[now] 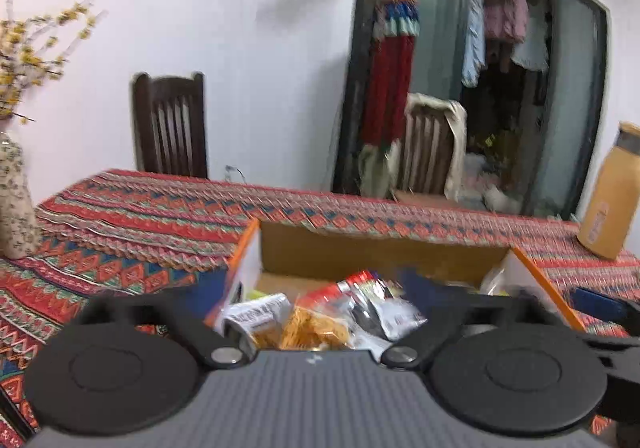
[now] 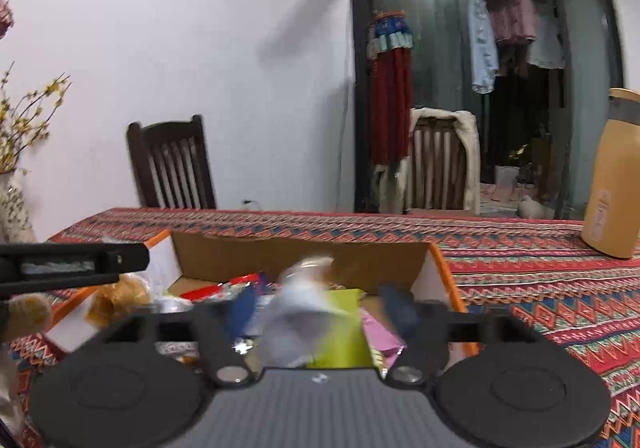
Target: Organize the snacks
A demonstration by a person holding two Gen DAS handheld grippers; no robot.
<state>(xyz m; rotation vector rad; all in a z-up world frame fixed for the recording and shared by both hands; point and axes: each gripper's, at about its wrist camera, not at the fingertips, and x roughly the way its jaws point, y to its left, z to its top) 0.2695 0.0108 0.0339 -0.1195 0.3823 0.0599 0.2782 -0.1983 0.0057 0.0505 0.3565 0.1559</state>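
My left hand-held gripper (image 1: 316, 300) stands with its jaws spread wide over the open cardboard box (image 1: 380, 248), nothing pressed between the pads; a clear packet of orange fried snack (image 1: 316, 324) lies loose below it among other packets in the box. My right hand-held gripper (image 2: 320, 308) is likewise spread wide over the same box, with a blurred pale packet (image 2: 296, 312) between the fingers, apparently free of the pads and dropping toward a yellow-green packet (image 2: 344, 328) and a pink one (image 2: 380, 332). The box sits on the patterned tabletop (image 1: 132, 216); a tan flask (image 1: 608, 200) stands well apart to the right. Judgement: the step in hand is the release of snacks into the box. The next move calls for lifting both grippers clear of the rim, then locating any snack still outside; none is visible on the cloth from here.
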